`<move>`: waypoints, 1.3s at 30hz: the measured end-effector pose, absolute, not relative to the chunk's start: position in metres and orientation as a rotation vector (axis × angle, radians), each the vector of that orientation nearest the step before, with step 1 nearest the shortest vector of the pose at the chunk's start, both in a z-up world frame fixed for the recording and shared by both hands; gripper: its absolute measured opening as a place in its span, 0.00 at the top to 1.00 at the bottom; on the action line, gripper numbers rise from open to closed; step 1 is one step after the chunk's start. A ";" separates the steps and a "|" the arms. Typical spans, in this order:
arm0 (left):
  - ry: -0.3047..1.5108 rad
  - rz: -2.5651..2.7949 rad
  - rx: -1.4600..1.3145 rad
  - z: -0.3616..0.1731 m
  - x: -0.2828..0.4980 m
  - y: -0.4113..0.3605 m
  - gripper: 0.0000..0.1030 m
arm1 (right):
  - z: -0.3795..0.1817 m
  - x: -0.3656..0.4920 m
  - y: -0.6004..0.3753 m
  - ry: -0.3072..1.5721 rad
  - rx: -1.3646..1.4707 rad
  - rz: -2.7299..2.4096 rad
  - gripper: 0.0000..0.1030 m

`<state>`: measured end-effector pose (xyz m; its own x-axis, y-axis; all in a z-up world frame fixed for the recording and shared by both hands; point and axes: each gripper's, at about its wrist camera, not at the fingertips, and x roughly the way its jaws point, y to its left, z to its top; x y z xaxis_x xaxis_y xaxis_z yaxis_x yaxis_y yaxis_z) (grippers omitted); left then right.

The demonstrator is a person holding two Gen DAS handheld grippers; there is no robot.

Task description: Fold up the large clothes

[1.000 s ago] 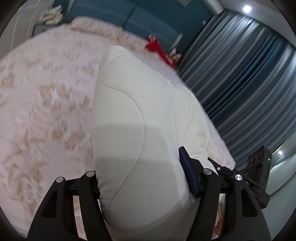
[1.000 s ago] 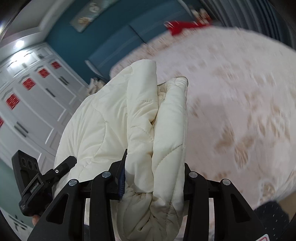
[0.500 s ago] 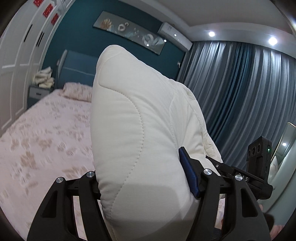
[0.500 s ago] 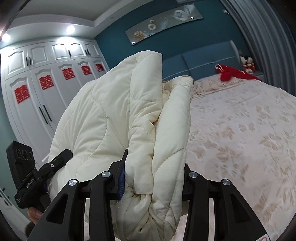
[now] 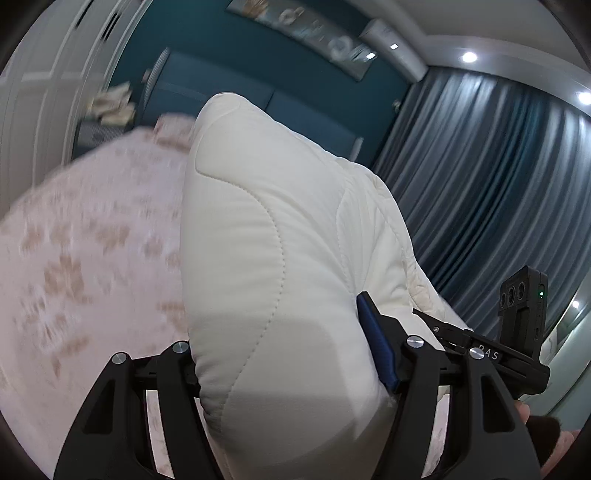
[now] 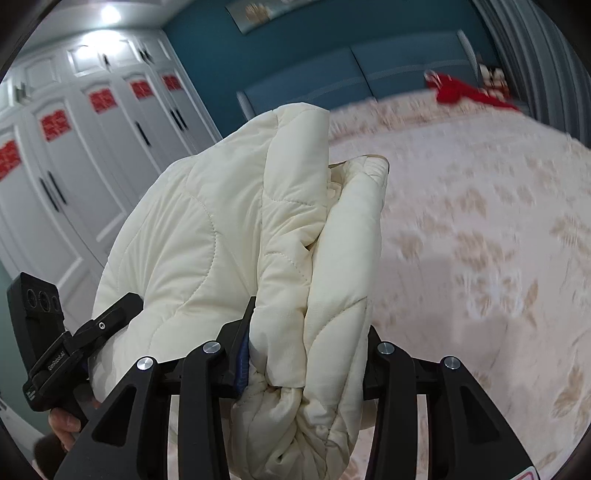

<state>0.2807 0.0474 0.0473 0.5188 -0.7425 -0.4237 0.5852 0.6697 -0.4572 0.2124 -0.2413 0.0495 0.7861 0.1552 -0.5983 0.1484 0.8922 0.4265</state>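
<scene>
Bed [image 6: 480,229]: pale pink cover with tan leaf print, blurred in both views. Blue padded headboard [image 6: 369,70] against a teal wall [image 5: 229,48]. Red item [image 6: 461,92] lying on the bed near the headboard; kind cannot be told. White wardrobe [image 6: 92,166] with dark handles and red paper cut-outs [image 6: 55,123] on its door panels. Grey-blue curtains [image 5: 498,184] hanging in folds. Long framed picture [image 5: 306,22] above the headboard. Ceiling spotlights [image 5: 469,57] lit. Nightstand [image 5: 99,129] beside the bed, light-coloured items piled on it, blurred.
</scene>
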 end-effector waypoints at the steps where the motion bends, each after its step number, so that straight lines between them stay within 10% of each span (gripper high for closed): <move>1: 0.668 -0.802 -0.279 0.032 0.285 0.045 0.39 | 0.039 0.216 -0.241 0.695 0.476 -0.006 0.60; 18: 0.880 -0.715 -0.369 -0.105 0.297 0.053 0.25 | -0.059 0.228 -0.242 0.844 0.516 -0.035 0.46; 28: 0.768 -0.480 -0.105 -0.035 0.253 0.067 0.14 | -0.001 0.177 -0.266 0.835 0.524 -0.114 0.43; 33: 0.640 -0.260 0.102 0.026 0.229 0.055 0.15 | 0.041 0.180 -0.245 0.775 0.352 -0.184 0.69; 39: 0.635 -0.241 0.115 0.057 0.255 -0.001 0.14 | 0.057 0.228 -0.218 0.744 0.246 -0.169 0.69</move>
